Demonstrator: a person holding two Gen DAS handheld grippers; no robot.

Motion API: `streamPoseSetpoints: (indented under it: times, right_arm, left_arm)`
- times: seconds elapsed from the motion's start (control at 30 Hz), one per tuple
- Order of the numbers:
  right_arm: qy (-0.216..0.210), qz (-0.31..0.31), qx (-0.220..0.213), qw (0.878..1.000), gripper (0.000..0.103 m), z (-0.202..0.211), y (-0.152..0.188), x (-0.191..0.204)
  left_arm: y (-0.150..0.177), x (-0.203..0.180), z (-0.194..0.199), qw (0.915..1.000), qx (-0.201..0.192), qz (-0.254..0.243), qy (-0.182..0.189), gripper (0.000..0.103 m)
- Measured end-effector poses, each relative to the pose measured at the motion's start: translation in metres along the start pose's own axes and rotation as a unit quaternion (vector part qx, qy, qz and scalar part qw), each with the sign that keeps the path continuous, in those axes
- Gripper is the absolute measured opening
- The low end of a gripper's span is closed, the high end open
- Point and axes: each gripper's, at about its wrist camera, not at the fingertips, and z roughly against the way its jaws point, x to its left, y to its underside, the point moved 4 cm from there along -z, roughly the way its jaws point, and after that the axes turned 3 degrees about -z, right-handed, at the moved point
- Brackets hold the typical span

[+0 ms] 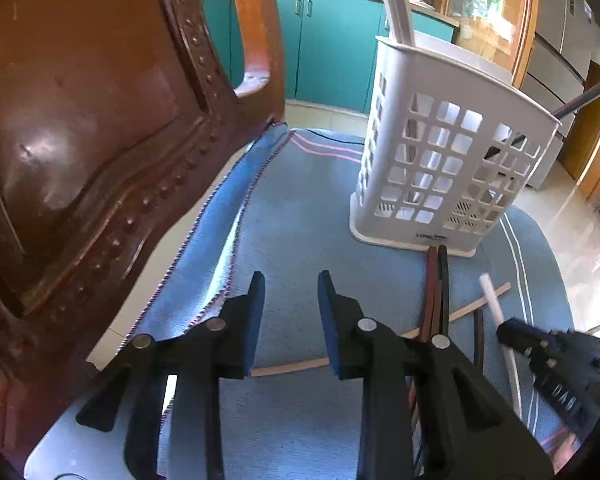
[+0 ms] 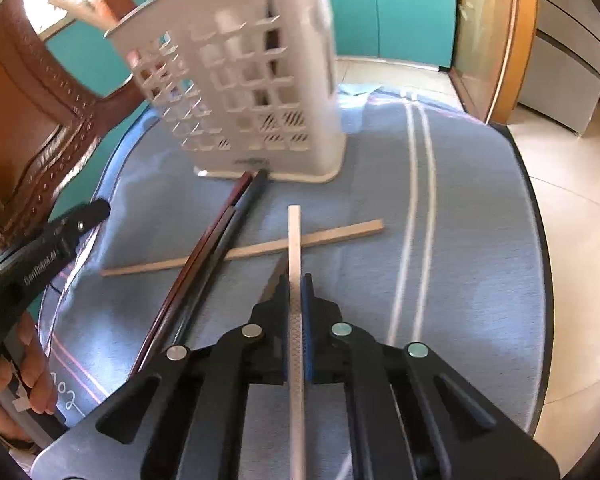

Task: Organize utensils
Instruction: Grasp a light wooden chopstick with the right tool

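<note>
Two grippers work over the blue cloth [image 2: 460,240], in front of the white slotted holder [image 2: 260,92], your landmark. Several chopsticks lie just before its base: dark ones [image 2: 220,236] reaching its foot, a pale wooden one [image 2: 332,232] crossing beneath. Your right gripper [image 2: 296,292] is clamped on the white chopstick [image 2: 294,236], which points at the holder. Lift clear before tilting it upright over the rim. Your left gripper [image 1: 290,292] hangs parted and empty, left of the holder.
</note>
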Motion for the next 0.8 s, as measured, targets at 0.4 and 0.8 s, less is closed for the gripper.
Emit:
streamPoseSetpoints:
  times: [0.4,0.8]
  right_arm:
    - [0.015,-0.062,0.001,0.998,0.007,-0.001,-0.005,-0.028]
    - [0.011,-0.079,-0.009,0.997,0.016,0.003,-0.007,-0.039]
  left_arm:
    - [0.011,-0.022,-0.011,0.9949,0.046,-0.006,0.09,0.032]
    - [0.015,-0.06,-0.014,0.985,0.066,-0.045,0.153,0.032]
